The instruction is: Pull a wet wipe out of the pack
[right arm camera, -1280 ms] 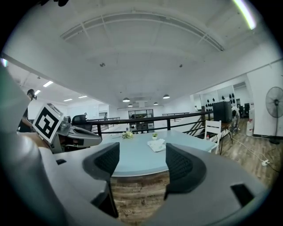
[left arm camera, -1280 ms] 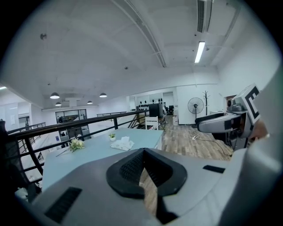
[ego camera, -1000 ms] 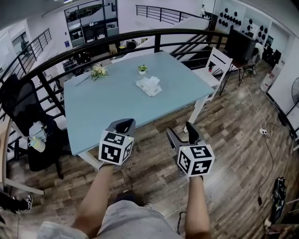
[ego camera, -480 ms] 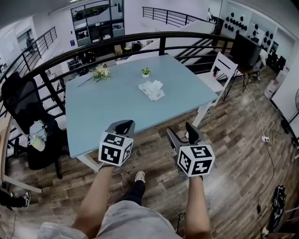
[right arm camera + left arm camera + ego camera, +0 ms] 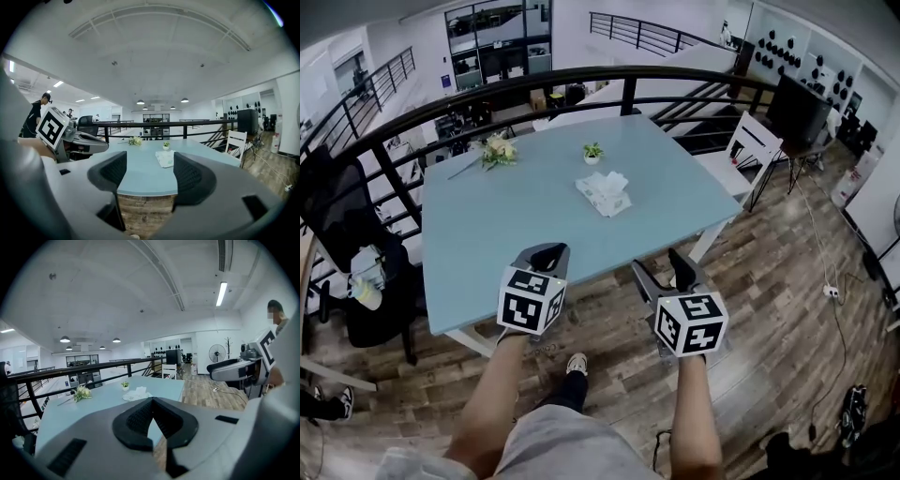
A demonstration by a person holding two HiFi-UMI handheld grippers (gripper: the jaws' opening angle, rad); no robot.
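Note:
The wet wipe pack (image 5: 603, 194) is a pale flat packet with a white wipe sticking up, lying right of centre on the light blue table (image 5: 506, 225). It also shows far off in the left gripper view as the pack (image 5: 137, 393) and in the right gripper view as the pack (image 5: 165, 158). My left gripper (image 5: 546, 255) hovers over the table's near edge, its jaws shut with nothing between them (image 5: 151, 402). My right gripper (image 5: 662, 266) hangs just off the near edge, open and empty (image 5: 146, 176). Both are well short of the pack.
A flower bunch (image 5: 498, 147) and a small potted plant (image 5: 592, 152) stand at the table's far side. A white chair (image 5: 750, 150) is at the right end, a black office chair (image 5: 337, 206) at the left. A black railing (image 5: 487, 94) runs behind.
The table and pack have drawn nearer in the head view as the person steps forward. Both grippers keep the same pose and state.

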